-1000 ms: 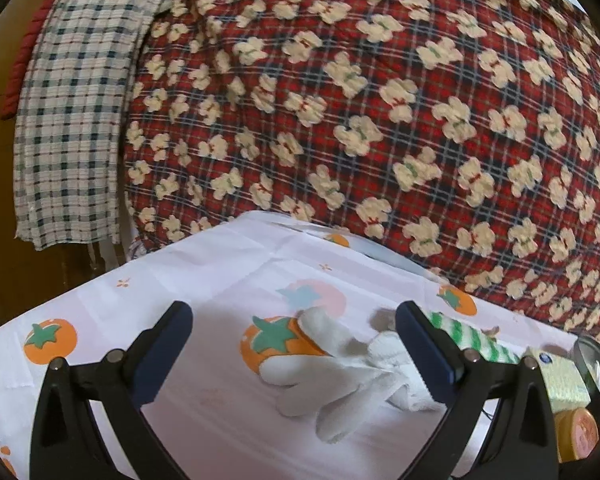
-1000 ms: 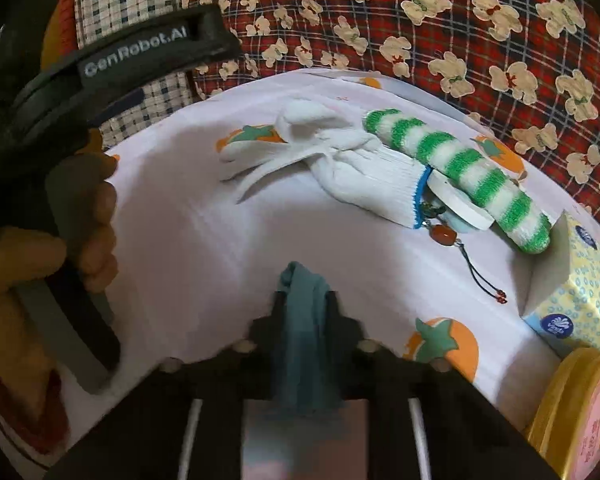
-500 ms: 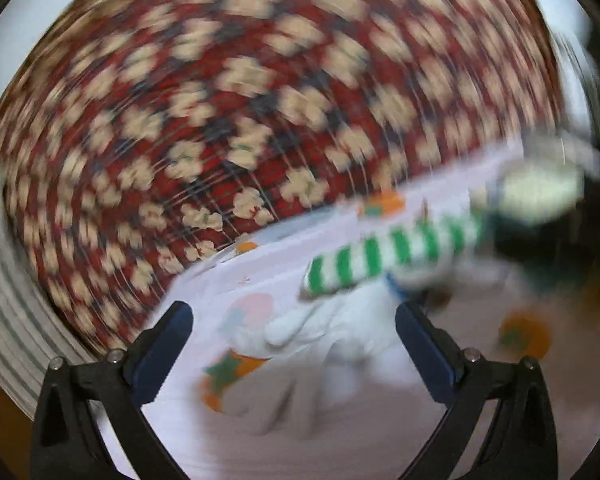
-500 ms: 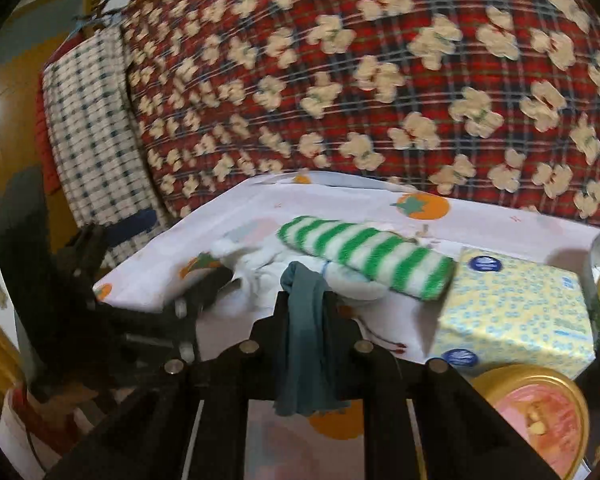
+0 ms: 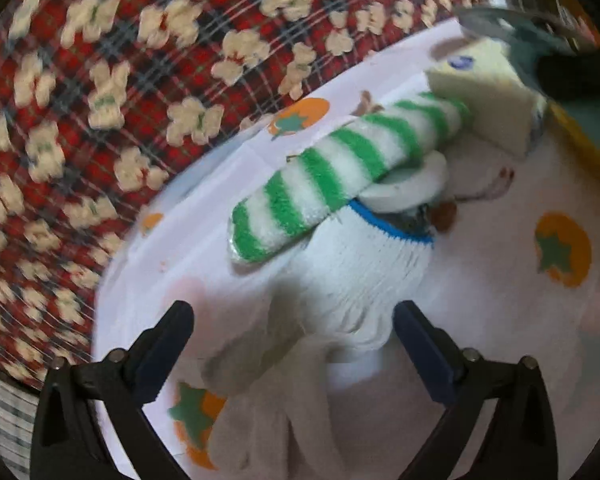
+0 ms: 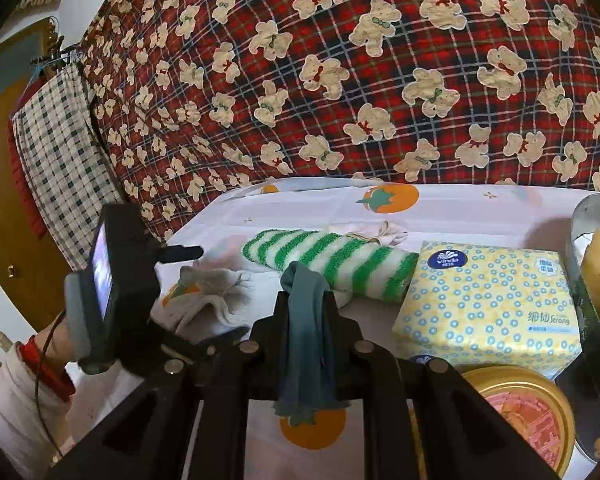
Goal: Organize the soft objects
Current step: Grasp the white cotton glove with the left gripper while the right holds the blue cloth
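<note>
At the right edge of the worktop I see a metal tin with a pale yellow block inside, and in front of it a round gold-rimmed tub of something pink beside the tissue pack. My left claw stands wide with its jaws closing, the white glove lying between them, not yet pinched, and the green-striped sock resting across the glove's cuff end. My right claw is clamped almost fully closed on a teal cloth that hangs down over it.
</note>
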{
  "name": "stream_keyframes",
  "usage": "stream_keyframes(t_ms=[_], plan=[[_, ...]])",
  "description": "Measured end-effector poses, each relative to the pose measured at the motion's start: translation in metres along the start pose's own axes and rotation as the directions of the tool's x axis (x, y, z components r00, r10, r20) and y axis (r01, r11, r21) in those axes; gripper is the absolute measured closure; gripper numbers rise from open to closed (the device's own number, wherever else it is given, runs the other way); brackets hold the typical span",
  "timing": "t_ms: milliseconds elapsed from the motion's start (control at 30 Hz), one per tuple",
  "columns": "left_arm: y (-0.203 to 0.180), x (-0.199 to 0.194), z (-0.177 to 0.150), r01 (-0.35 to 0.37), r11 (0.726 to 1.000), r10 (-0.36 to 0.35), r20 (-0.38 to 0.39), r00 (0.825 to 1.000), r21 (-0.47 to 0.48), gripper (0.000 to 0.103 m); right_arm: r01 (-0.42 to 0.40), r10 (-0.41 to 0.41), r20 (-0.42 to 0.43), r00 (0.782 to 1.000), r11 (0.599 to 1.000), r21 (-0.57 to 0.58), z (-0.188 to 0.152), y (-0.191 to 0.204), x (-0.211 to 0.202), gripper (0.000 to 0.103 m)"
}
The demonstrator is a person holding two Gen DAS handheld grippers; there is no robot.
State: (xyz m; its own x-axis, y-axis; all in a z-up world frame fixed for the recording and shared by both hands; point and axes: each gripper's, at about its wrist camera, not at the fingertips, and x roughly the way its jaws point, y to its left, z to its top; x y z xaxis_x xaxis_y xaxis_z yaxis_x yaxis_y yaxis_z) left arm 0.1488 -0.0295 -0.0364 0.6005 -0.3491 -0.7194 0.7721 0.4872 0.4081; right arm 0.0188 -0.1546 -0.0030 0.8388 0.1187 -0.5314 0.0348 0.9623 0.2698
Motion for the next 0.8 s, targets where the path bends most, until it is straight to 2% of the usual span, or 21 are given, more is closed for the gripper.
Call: stream_keyframes(t_ms=[33, 67, 100, 133, 167, 233, 267, 300, 400, 533, 633, 667, 700, 800], plan=[[0.003, 0.003, 0.0, 0.032, 0.999, -0.032, -0.009, 0.999, -0.032, 0.01, 0.001, -0.001, 0.0, 1.0, 1.0, 0.0, 0.0, 0.0, 0.0, 0.087], [0.006, 0.004, -0.001, 0.06, 0.996, -0.06, -0.001, 0.998, -0.066, 0.018, 0.0, 0.0, -0.004, 1.0, 1.0, -0.001, -0.001, 0.0, 0.0, 0.087], [0.009, 0.006, -0.002, 0.106, 0.988, -0.106, 0.004, 0.994, -0.109, 0.031, -0.001, 0.001, -0.009, 1.0, 1.0, -0.001, -0.002, 0.001, 0.001, 0.087], [0.01, 0.006, -0.004, 0.143, 0.98, -0.142, 0.014, 0.99, -0.141, 0.037, -0.004, 0.004, -0.014, 1.0, 1.0, 0.001, -0.002, 0.001, 0.002, 0.087], [0.011, 0.006, -0.008, 0.193, 0.963, -0.191, 0.032, 0.981, -0.189, 0.049, -0.009, 0.009, -0.016, 1.0, 1.0, 0.007, -0.002, 0.001, 0.002, 0.087], [0.01, 0.004, -0.013, 0.201, 0.953, -0.194, 0.051, 0.98, -0.228, 0.053, -0.01, 0.011, -0.016, 1.0, 1.0, 0.011, -0.003, 0.002, 0.001, 0.087], [0.008, 0.002, -0.012, 0.187, 0.956, -0.179, 0.054, 0.982, -0.226, 0.062, -0.008, 0.008, -0.013, 1.0, 1.0, 0.008, -0.004, 0.003, 0.001, 0.087], [0.004, 0.001, -0.013, 0.171, 0.956, -0.165, 0.045, 0.985, -0.237, 0.066, -0.007, 0.007, -0.015, 1.0, 1.0, 0.004, -0.004, 0.001, 0.002, 0.087], [-0.005, -0.003, -0.014, 0.129, 0.956, -0.127, 0.026, 0.992, -0.262, 0.073, 0.003, -0.003, -0.003, 1.0, 1.0, -0.006, -0.004, 0.003, 0.001, 0.087], [0.0, -0.012, -0.022, 0.122, 0.931, -0.119, 0.031, 0.992, -0.344, 0.078, 0.012, -0.012, 0.017, 1.0, 1.0, -0.012, -0.004, 0.004, -0.002, 0.087], [0.007, -0.022, -0.032, 0.12, 0.884, -0.103, 0.062, 0.993, -0.451, 0.079, 0.02, -0.019, 0.03, 0.999, 1.0, -0.012, -0.004, 0.003, -0.003, 0.087], [0.011, -0.025, -0.038, 0.144, 0.845, -0.12, 0.08, 0.99, -0.515, 0.079, 0.022, -0.021, 0.036, 0.999, 1.0, -0.013, -0.004, 0.004, -0.004, 0.087], [0.012, -0.028, -0.042, 0.161, 0.823, -0.13, 0.095, 0.987, -0.545, 0.079, 0.023, -0.022, 0.04, 0.999, 1.0, -0.014, -0.004, 0.004, -0.004, 0.087], [0.006, -0.043, -0.05, 0.172, 0.796, -0.11, 0.142, 0.984, -0.58, 0.079, 0.022, -0.02, 0.056, 0.998, 1.0, -0.02, -0.004, 0.006, -0.007, 0.087]])
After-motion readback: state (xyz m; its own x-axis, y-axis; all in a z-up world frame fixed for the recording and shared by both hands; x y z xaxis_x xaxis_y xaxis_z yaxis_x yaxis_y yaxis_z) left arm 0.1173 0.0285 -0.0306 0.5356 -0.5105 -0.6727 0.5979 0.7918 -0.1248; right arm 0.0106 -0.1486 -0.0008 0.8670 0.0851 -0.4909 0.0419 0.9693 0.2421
